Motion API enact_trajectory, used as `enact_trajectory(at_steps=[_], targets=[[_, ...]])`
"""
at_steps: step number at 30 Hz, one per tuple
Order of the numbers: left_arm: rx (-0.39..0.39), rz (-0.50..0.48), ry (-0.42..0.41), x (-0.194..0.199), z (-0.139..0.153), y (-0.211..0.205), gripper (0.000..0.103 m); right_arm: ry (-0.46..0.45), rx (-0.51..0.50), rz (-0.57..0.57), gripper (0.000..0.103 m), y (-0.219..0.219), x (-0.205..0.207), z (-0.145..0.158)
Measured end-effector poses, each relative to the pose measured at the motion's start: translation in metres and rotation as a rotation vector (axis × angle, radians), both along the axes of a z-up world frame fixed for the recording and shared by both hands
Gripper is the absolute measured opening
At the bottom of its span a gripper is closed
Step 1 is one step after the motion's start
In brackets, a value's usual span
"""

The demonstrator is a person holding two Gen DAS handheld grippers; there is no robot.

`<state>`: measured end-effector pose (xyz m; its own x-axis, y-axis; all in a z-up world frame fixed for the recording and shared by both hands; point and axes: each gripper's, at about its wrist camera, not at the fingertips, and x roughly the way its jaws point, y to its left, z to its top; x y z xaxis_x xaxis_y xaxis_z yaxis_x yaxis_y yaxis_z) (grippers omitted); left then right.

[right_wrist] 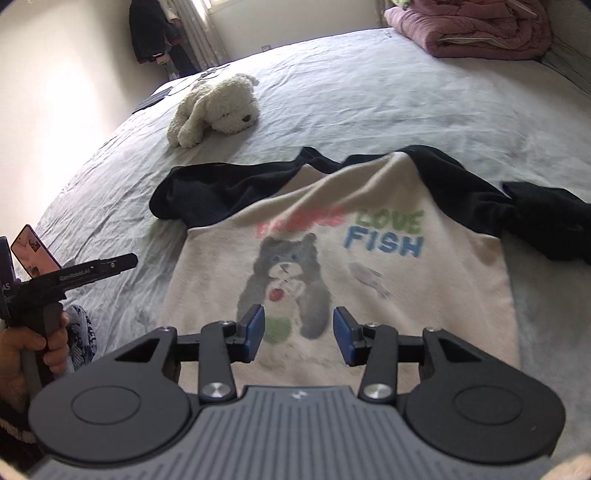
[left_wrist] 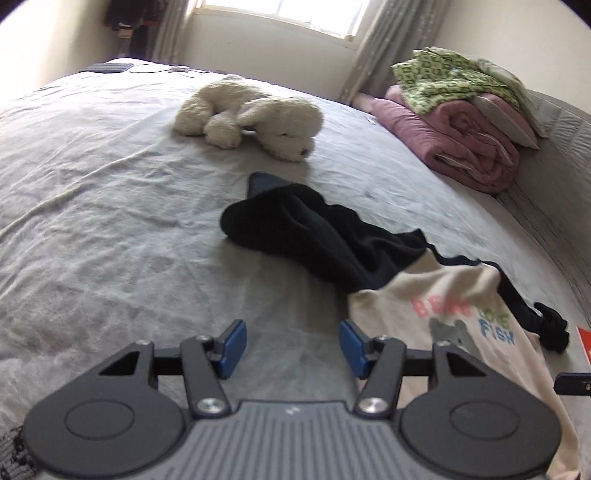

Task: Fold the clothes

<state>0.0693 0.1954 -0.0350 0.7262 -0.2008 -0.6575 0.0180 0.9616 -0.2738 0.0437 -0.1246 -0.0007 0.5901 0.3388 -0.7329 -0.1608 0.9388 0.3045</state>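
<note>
Both the left gripper (left_wrist: 291, 347) and right gripper (right_wrist: 299, 334) are spread, empty. The sweatshirt (right_wrist: 332, 266) lies rumpled on the bed (right_wrist: 369, 103); its bunched left-frame sleeve (right_wrist: 207, 192) risks an uneven fold.

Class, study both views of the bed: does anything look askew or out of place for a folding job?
Yes. The sweatshirt lies print-up but untidy: its left black sleeve is bunched and twisted, not spread flat. A plush dog lies on the bed sheet just beyond it. Both grippers hover open.

Soft daylight enters from the window (left_wrist: 284, 14) beyond the bed (left_wrist: 110, 177), glaring there. Both views bulge, corners dark; the shirt (right_wrist: 332, 266) print is blurred.
</note>
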Motion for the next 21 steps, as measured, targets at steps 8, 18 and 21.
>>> enact_trajectory(at_steps=[8,18,21], targets=[[-0.047,0.129,0.032,0.018,0.000,0.040,0.055,0.002,0.106,0.148,0.046,0.096,0.092,-0.009],[-0.050,0.228,0.112,0.026,-0.010,0.068,0.055,0.051,0.280,0.168,0.046,0.174,0.187,-0.023],[-0.061,0.238,0.118,0.026,-0.011,0.070,0.055,0.094,0.298,0.123,0.046,0.190,0.209,-0.037]])
